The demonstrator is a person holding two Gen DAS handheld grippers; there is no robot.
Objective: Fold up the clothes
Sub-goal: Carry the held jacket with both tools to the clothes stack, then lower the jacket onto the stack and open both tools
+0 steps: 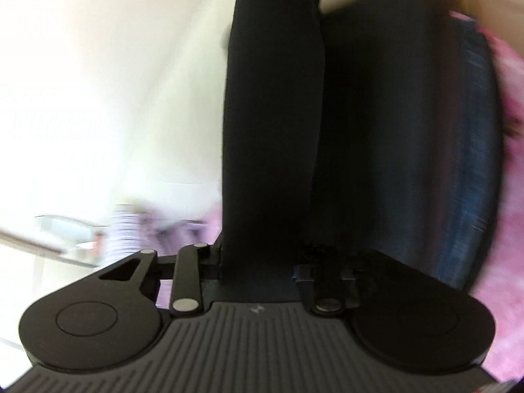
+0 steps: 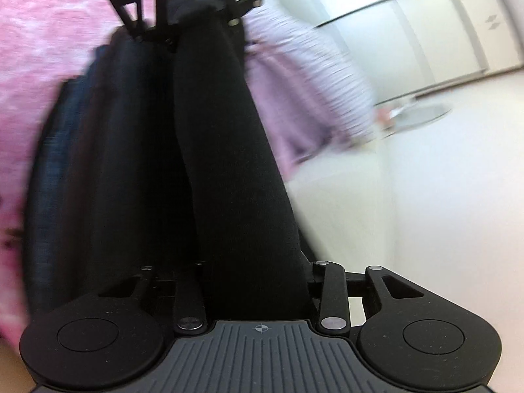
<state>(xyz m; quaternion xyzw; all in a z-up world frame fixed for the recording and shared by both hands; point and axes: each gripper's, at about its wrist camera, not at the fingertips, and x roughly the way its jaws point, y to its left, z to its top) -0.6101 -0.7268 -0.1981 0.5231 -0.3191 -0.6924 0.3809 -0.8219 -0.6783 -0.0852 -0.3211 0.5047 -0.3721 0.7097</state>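
A black garment is held stretched lengthwise between the two grippers, the left fingers and right fingers each clamped on one end, above the pink bed

Black garment, dark blue denim, pink (mottled) blanket, lilac striped shirt

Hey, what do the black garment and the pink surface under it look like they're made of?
The black garment looks like a fine matte knit, possibly jersey or leggings fabric: a faint woven grain, no sheen. The pink surface looks like plush fleece or a blanket: mottled, fuzzy texture, though motion blur leaves it uncertain.
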